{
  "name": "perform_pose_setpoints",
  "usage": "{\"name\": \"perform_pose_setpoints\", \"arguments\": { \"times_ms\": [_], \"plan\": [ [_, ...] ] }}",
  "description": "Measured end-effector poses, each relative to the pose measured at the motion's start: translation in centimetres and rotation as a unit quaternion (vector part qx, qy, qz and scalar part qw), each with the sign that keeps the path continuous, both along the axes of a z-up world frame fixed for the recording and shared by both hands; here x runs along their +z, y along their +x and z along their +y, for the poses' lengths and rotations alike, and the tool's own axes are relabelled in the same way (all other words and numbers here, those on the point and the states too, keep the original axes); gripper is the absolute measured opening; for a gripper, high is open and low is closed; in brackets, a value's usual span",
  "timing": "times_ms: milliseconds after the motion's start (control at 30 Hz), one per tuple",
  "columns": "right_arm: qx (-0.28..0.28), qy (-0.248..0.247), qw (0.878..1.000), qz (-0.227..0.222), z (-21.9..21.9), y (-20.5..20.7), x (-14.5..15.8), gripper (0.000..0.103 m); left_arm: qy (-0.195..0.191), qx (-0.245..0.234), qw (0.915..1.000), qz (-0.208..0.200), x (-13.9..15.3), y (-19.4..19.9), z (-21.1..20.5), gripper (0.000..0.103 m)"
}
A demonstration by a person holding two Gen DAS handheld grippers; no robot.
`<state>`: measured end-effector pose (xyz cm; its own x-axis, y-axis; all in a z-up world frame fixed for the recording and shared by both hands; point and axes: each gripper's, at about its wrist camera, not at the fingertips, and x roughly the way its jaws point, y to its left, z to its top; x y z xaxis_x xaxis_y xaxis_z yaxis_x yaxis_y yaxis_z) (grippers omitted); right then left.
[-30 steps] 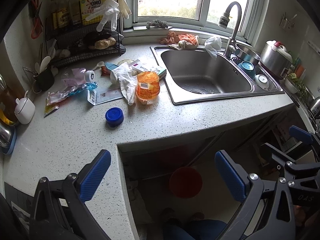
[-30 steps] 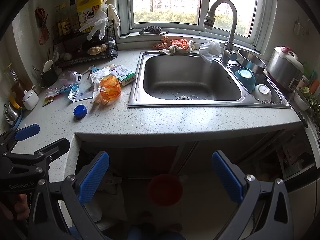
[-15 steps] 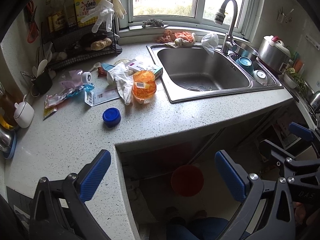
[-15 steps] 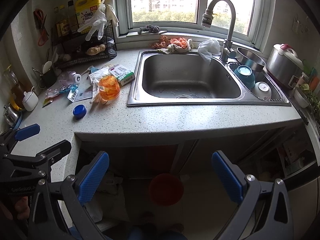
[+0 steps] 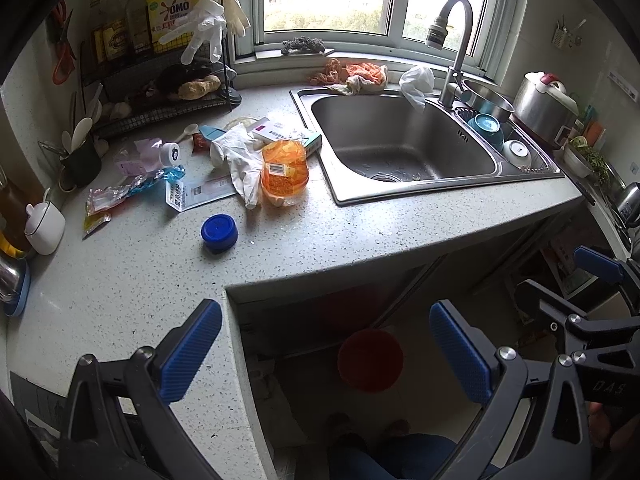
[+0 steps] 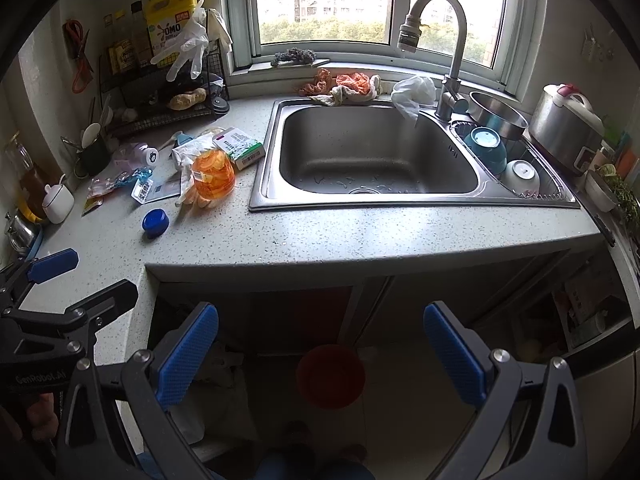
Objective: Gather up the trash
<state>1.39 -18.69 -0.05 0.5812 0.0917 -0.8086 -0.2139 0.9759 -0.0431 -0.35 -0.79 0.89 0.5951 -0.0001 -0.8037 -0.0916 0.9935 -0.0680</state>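
Note:
Trash lies in a heap on the speckled counter left of the sink: an orange plastic bag, a white glove, a blue lid, a paper slip, foil wrappers and a small green-white box. A red bin stands on the floor under the counter. My left gripper is open and empty, held above the counter's front corner. My right gripper is open and empty, above the bin.
A steel sink with tap is at the middle. Bowls sit in its right basin, a rice cooker beyond. A wire rack with bottles and a white jar stand at the left.
Both views have drifted slightly back and up from the counter. Both grippers stay open; nothing on the counter has moved.

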Motion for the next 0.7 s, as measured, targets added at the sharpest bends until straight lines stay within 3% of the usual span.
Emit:
{"name": "perform_pose_setpoints", "arguments": {
  "times_ms": [700],
  "plan": [
    [0.007,0.007,1.000,0.012,0.29,-0.09,-0.13,0.103,0.002,-0.001,0.9999,0.015,0.07,-0.17,0.08,0.103]
  ]
}}
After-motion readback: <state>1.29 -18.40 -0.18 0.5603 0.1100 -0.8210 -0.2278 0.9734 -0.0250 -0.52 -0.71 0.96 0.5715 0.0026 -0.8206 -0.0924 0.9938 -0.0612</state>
